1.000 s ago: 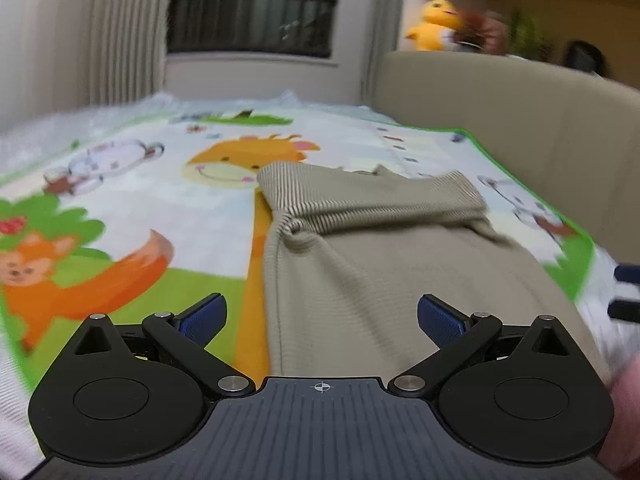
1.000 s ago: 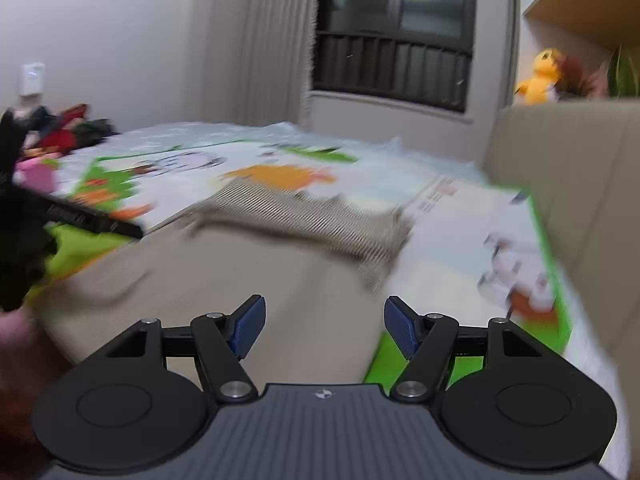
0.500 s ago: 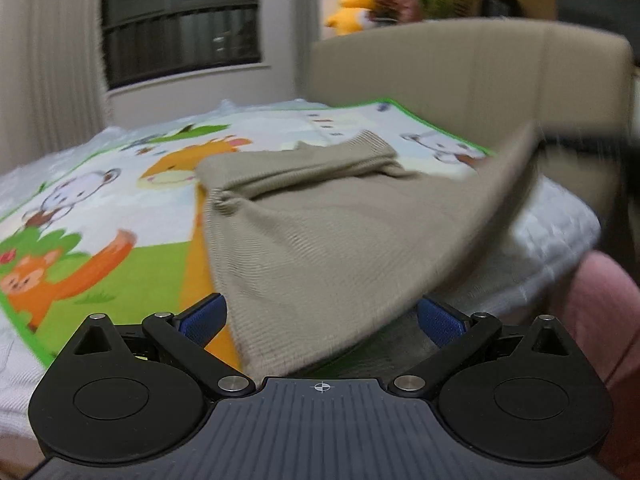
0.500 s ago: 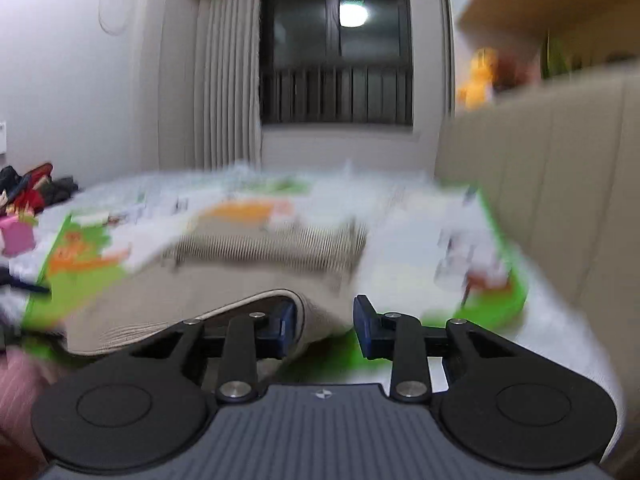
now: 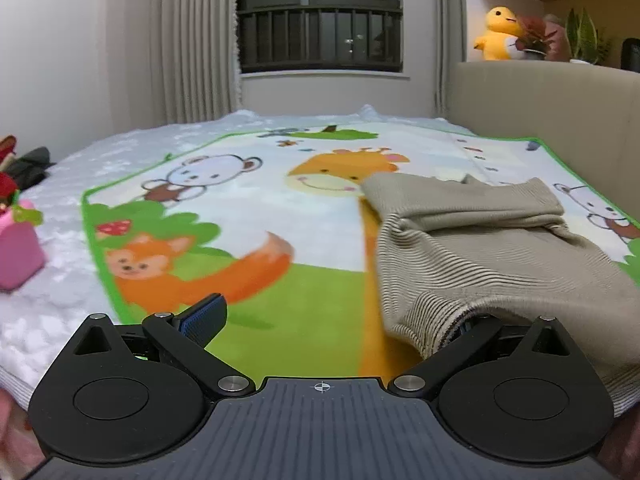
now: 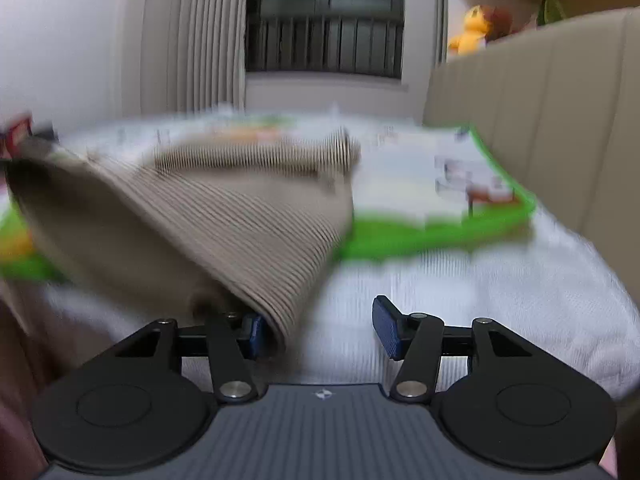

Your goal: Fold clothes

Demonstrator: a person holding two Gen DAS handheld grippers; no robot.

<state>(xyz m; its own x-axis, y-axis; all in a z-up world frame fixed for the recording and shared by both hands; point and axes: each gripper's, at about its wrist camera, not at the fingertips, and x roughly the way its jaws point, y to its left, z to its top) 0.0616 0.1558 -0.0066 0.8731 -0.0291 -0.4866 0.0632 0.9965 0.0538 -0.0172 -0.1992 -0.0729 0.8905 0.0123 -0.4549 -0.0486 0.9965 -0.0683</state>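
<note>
A beige ribbed garment (image 5: 480, 256) lies on the right part of the cartoon animal mat (image 5: 248, 208), its far end folded over itself. The near hem rises off the mat and drapes over the right finger of my left gripper (image 5: 332, 320), which stands wide open; its left pad (image 5: 204, 316) is bare. In the blurred right wrist view the same garment (image 6: 224, 224) slopes down over the left finger of my right gripper (image 6: 320, 334). That gripper is open too, with its right pad (image 6: 386, 332) clear of cloth.
The mat covers a white quilted bed (image 6: 460, 300). A beige padded headboard (image 5: 540, 100) runs along the right, with a yellow plush toy (image 5: 498, 32) and plants on the ledge above. A pink object (image 5: 16, 256) and dark clothes (image 5: 28, 164) sit at the left. Window and curtains stand behind.
The right gripper's fingers, half shut around the hem half a second ago, have spread apart. The left wrist view has swung left, and the lifted hem now rests on that gripper's right finger.
</note>
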